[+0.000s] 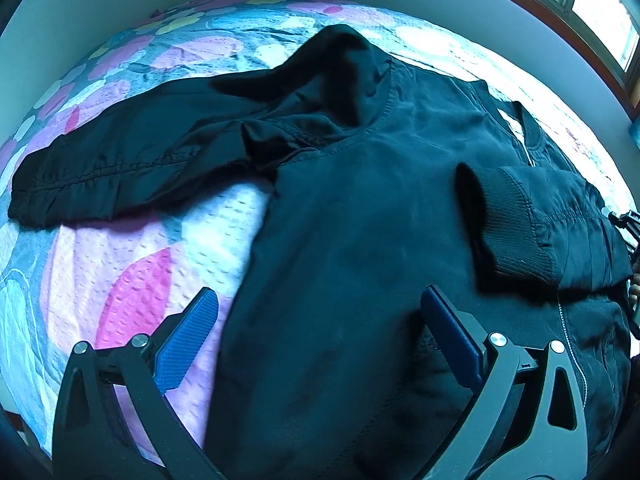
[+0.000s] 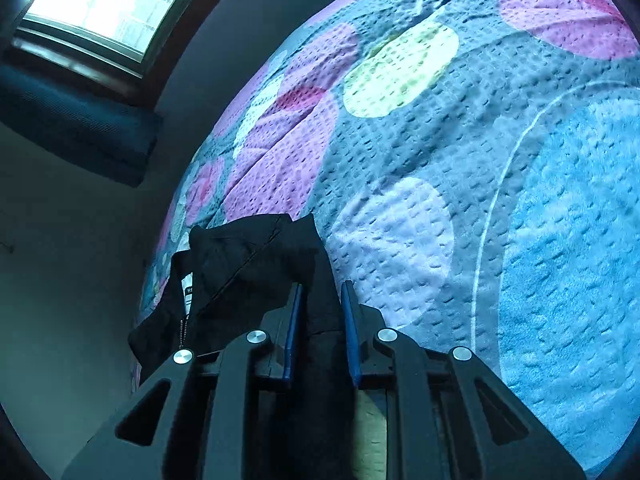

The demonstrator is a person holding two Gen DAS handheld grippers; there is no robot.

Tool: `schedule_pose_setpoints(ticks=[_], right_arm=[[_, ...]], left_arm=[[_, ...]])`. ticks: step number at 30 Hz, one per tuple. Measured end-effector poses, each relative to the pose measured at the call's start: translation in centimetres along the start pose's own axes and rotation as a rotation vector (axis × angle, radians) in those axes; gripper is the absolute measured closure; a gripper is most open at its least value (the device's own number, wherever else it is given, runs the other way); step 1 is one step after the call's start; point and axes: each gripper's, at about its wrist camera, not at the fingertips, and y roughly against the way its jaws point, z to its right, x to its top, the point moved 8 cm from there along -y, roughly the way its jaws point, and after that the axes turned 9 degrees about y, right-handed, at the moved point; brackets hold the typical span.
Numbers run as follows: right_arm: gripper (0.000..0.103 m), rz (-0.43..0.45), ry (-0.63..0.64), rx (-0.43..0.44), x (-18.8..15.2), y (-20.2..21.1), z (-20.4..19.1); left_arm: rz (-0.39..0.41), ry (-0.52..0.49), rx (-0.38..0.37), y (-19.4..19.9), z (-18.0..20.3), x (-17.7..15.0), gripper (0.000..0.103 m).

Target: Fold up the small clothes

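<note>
Jacket (image 1: 360,200) flat, collar toward window (image 1: 592,4)

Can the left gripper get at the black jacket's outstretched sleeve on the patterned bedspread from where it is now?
Probably yes: the left gripper is open, and the sleeve lies flat and uncovered on the bedspread.

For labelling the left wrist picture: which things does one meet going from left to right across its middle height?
Flowered quilted bedspread → outstretched black jacket sleeve → black jacket body → folded-in sleeve with ribbed knit cuff.
</note>
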Motion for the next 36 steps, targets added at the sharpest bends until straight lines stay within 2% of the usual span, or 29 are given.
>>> schedule_pose_setpoints(ticks=[7,9,11,12,13,14,17,20,23,24,28,32,34,36], right_arm=[[0.065,0.027,0.057,0.025,-2.4,4.8,-1.8],[0.065,0.017,0.090,0.017,-4.0,6.0,-2.1],[0.066,-0.001,0.116,-0.035,-5.8,6.3,-1.9],[0.074,-0.016,0.136,-0.092,-6.5,6.2,-1.3],[0.076,-0.031,0.153,-0.129,-7.0,5.8,-0.7],[0.076,-0.029,0.154,-0.130,-7.3,5.3,-0.1],[0.076,0.000,0.097,-0.090,-6.6,6.1,-0.2],[0.075,0.094,0.123,-0.133,-5.8,9.0,-2.2],[0.059,0.149,0.135,-0.011,-5.9,10.2,-6.9],[0.053,0.132,0.147,0.043,-6.4,9.8,-8.6],[0.052,0.008,0.185,0.181,-9.2,4.1,-14.5],[0.052,-0.116,0.227,0.199,-12.3,-2.0,-16.4],[0.052,-0.190,0.240,0.149,-14.1,-5.0,-15.5],[0.052,-0.159,0.266,0.166,-14.3,-5.1,-15.4]], left_arm=[[-0.006,0.002,-0.010,-0.2,0.3,-0.2,0.002],[-0.008,0.004,-0.013,-0.3,0.3,-0.1,0.002],[-0.011,0.006,-0.016,-0.4,0.3,-0.2,0.002],[-0.012,0.007,-0.015,-0.4,0.4,-0.2,0.002],[-0.013,0.008,-0.015,-0.4,0.4,-0.2,0.002],[-0.013,0.008,-0.015,-0.5,0.4,-0.3,0.002],[-0.012,0.011,-0.020,-0.3,0.3,-0.2,0.002],[-0.011,0.023,-0.026,-0.3,0.1,-0.2,0.002],[-0.023,0.033,-0.031,-0.6,0.0,-0.3,0.002],[-0.021,0.032,-0.031,-0.6,0.1,-0.3,0.002],[-0.020,0.034,-0.037,-0.6,0.0,-0.3,0.002],[-0.017,0.034,-0.040,-0.6,0.0,-0.3,0.002],[-0.015,0.029,-0.036,-0.6,-0.1,-0.5,0.002],[-0.021,0.026,-0.031,-0.7,0.0,-0.7,0.002]])
